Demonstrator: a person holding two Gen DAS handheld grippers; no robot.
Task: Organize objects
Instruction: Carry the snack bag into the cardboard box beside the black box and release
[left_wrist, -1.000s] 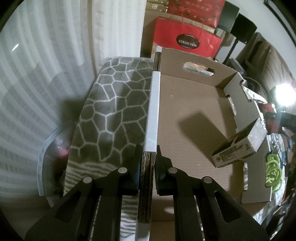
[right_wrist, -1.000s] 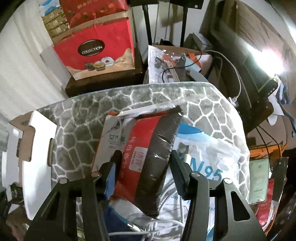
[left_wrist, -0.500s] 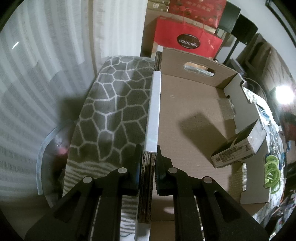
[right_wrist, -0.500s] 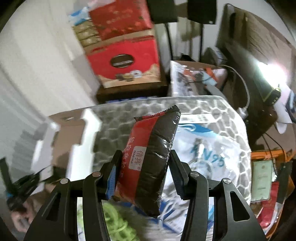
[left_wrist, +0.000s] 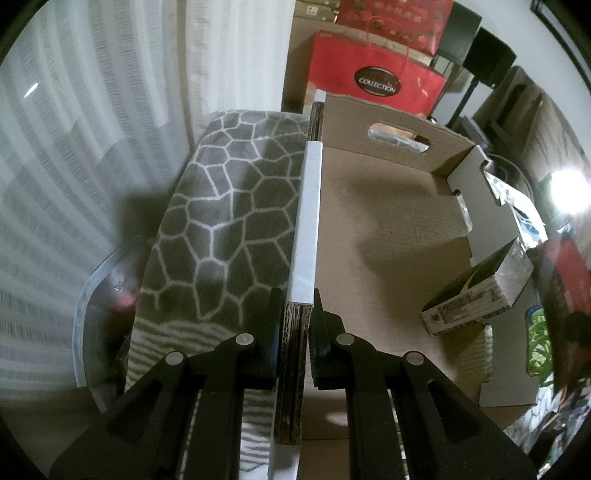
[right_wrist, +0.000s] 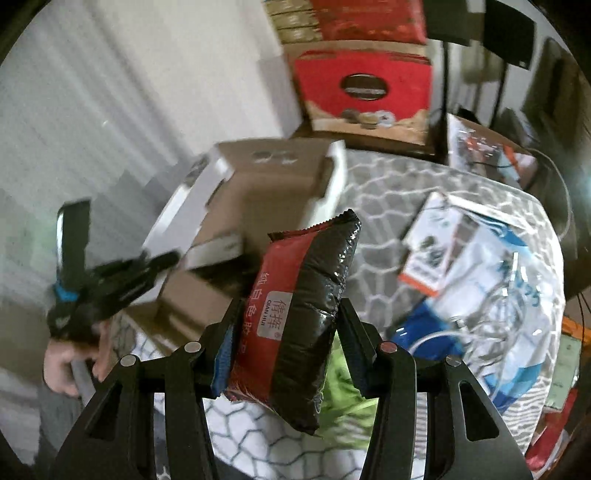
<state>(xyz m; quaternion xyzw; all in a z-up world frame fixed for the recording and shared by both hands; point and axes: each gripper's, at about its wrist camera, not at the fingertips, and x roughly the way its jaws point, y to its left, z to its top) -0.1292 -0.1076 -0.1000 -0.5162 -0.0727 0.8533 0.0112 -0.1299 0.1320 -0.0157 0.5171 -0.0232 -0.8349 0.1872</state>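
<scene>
My left gripper (left_wrist: 295, 317) is shut on the near left wall of an open cardboard box (left_wrist: 388, 236); it also shows from outside in the right wrist view (right_wrist: 107, 284). A small printed carton (left_wrist: 476, 299) lies tilted inside the box at the right. My right gripper (right_wrist: 288, 325) is shut on a red and black snack packet (right_wrist: 299, 317) and holds it in the air, just right of the box (right_wrist: 266, 184). The packet appears blurred at the right edge of the left wrist view (left_wrist: 565, 273).
The box sits on a table with a grey honeycomb cloth (left_wrist: 221, 214). Right of it lie a green coil (left_wrist: 537, 343), an N95 mask bag (right_wrist: 491, 273), a white cable and a small carton (right_wrist: 428, 251). Red gift bags (left_wrist: 373, 77) stand behind. A curtain hangs left.
My right gripper has lifted the packet off the pile and carried it left toward the box. The left gripper has kept its hold on the box wall.
</scene>
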